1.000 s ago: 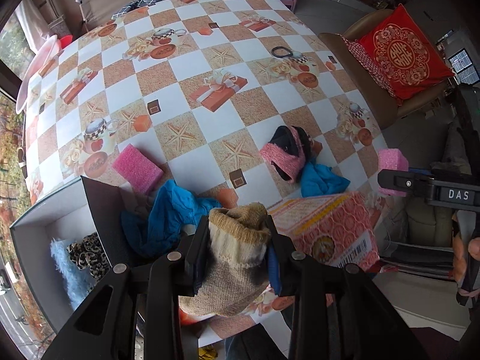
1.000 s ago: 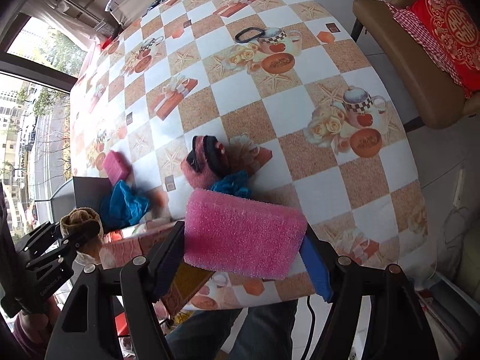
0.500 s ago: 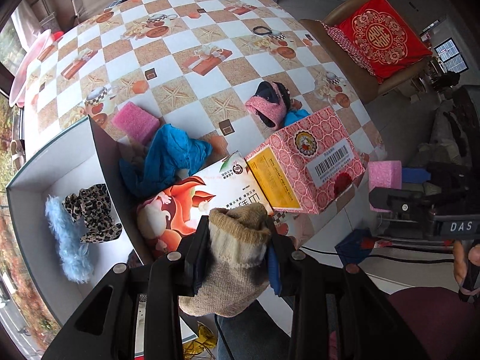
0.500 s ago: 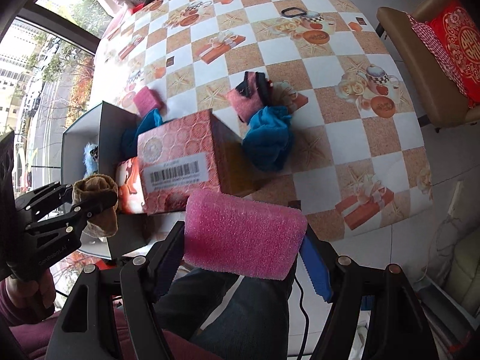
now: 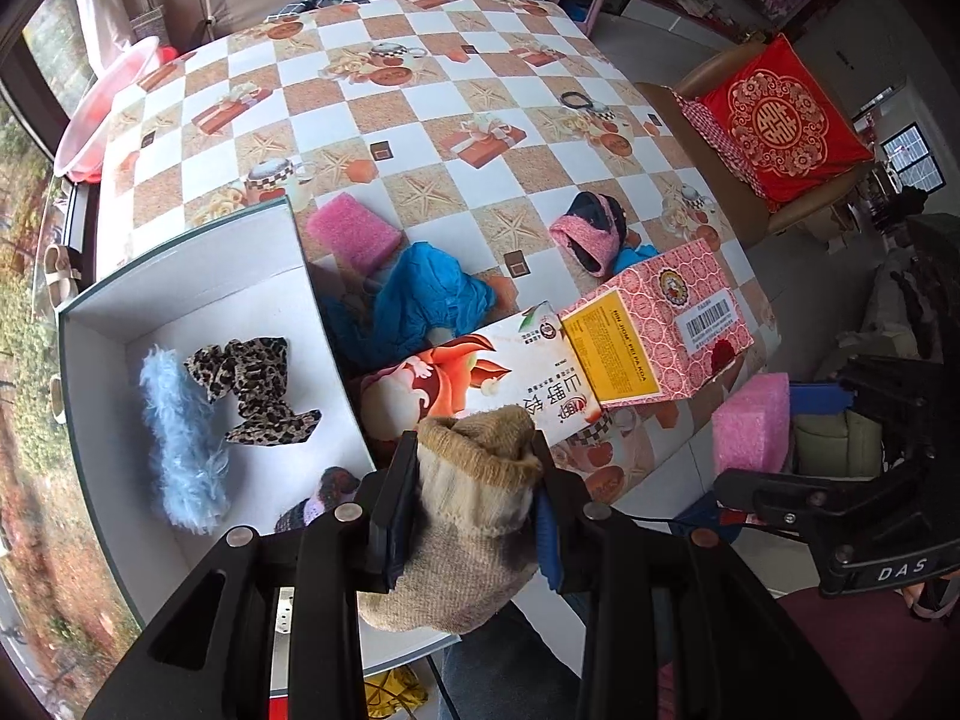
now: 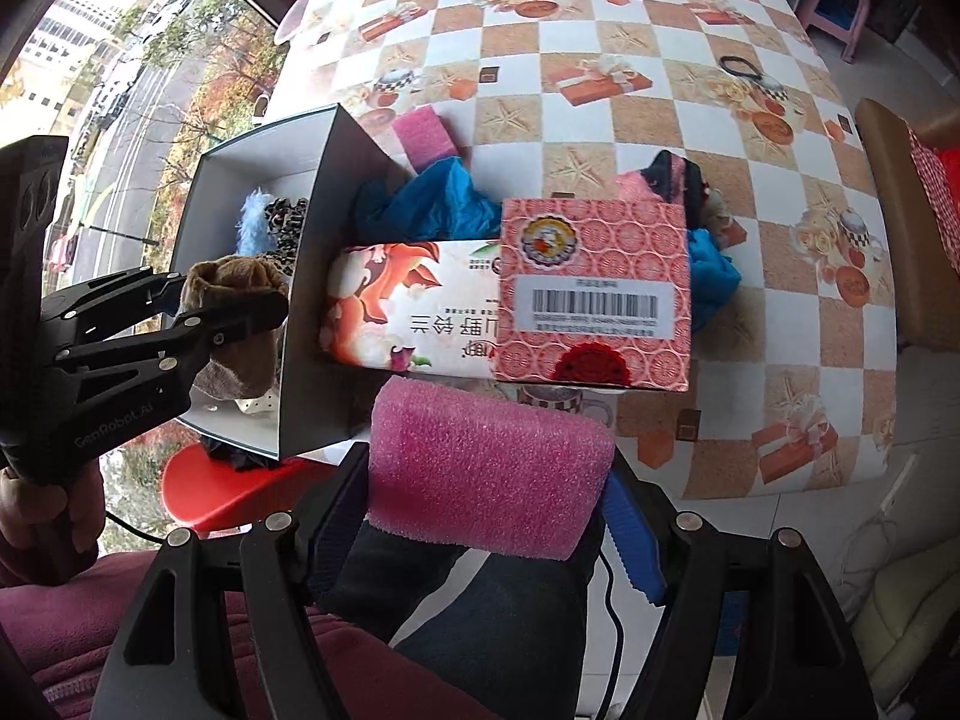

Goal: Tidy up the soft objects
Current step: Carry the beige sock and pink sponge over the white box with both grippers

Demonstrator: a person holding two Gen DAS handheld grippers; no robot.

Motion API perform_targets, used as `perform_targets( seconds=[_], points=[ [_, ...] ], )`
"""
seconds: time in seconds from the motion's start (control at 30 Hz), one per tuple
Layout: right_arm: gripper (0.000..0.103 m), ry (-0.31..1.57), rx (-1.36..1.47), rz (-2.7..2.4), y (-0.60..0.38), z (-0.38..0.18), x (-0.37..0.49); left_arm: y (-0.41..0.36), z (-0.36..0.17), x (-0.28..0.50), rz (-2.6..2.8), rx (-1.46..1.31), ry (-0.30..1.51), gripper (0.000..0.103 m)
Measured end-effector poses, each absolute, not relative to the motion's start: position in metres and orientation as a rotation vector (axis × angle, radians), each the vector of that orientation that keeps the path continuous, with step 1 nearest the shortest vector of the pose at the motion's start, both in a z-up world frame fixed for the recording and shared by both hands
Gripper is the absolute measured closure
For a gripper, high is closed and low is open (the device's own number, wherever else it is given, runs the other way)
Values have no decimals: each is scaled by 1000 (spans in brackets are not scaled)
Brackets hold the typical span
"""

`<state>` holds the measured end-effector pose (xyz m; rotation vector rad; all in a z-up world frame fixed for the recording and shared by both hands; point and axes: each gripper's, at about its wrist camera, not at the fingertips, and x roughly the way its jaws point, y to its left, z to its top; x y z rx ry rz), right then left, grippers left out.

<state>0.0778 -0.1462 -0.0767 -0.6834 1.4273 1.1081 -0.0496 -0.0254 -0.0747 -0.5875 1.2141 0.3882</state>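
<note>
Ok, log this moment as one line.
left: shut on beige sock | right: shut on pink sponge | sock by white box | sponge off table edge

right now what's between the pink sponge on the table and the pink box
A crumpled blue cloth lies between the pink sponge and the pink box, clearest in the left wrist view.

A: What sits in the white box (image 5: 198, 294) just left of the left tool (image 5: 474, 516)?

B: A dark purplish thing (image 5: 327, 495), half covered by the tool's arm; I cannot tell what it is.

A: And ahead of the right tool (image 6: 489, 480)?

B: The pink carton (image 6: 594, 294) covers most of the pink-and-black item (image 6: 672, 177), and its small print is unreadable.
</note>
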Motion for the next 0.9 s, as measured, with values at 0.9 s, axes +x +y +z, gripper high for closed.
perform_targets(
  seconds=[0.9],
  points=[
    [29, 1290, -973, 1358, -39, -67, -17, 32, -81, -176, 701, -826, 1101, 67]
  ],
)
